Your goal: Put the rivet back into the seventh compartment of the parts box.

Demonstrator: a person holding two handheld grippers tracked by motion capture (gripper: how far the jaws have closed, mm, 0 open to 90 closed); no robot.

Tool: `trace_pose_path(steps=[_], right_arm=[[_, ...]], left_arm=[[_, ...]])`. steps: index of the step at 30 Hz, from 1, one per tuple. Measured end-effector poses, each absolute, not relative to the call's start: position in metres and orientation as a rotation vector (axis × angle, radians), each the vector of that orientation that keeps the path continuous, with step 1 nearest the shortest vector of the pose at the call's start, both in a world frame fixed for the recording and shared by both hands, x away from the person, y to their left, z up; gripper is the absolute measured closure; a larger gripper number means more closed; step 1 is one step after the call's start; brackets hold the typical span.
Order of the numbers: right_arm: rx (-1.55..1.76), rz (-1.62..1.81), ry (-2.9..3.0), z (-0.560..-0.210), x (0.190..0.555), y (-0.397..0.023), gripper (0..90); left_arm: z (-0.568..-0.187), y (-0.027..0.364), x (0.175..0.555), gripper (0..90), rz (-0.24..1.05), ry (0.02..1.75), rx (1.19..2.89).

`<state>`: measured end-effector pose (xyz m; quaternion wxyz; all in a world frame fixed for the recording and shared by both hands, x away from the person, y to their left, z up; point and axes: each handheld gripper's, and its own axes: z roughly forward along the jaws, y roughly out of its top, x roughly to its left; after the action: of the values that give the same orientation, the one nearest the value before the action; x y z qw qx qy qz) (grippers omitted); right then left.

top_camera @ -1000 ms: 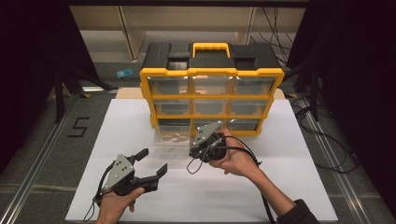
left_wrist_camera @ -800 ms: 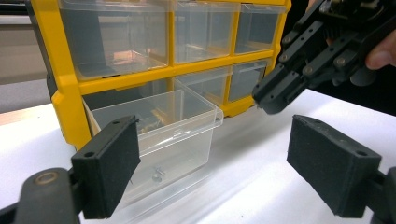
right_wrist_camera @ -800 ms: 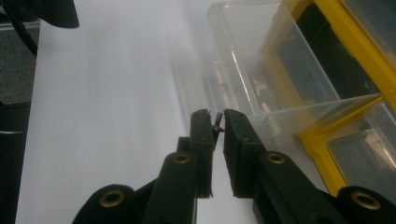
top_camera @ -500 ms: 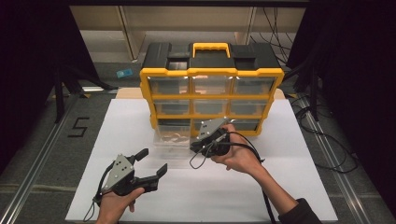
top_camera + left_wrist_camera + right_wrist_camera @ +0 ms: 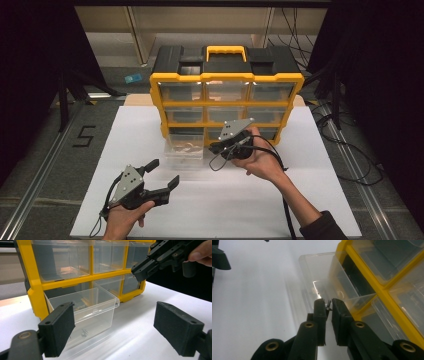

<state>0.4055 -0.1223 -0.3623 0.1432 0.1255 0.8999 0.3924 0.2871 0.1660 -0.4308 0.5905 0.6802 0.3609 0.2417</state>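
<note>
A yellow organizer with clear drawers stands at the back of the white table. Its bottom-left clear drawer is pulled out onto the table, with small screws on its floor. My right gripper hovers just right of that drawer, in front of the organizer. Its jaws are shut on a small dark screw, above the drawer. My left gripper rests low at the front left, open with nothing between its pads. It faces the drawer, with the right gripper at upper right.
The white board covers the table in front of the organizer. Black cables lie on the floor at the right. A black handle section with a yellow grip tops the organizer.
The right gripper has drifted up and slightly right, nearer the organizer's front, still holding the screw. The left gripper has stayed where it was.
</note>
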Motion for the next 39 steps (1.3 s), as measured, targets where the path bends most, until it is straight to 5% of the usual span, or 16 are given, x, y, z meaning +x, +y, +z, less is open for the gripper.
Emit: trace_pose_path(steps=[39], right_arm=[[0.36,1.216,2.551,-0.364,0.429,-0.085,82.2]], left_arm=[[-0.432,0.166,0.288,16.7,0.568,0.851,1.567]])
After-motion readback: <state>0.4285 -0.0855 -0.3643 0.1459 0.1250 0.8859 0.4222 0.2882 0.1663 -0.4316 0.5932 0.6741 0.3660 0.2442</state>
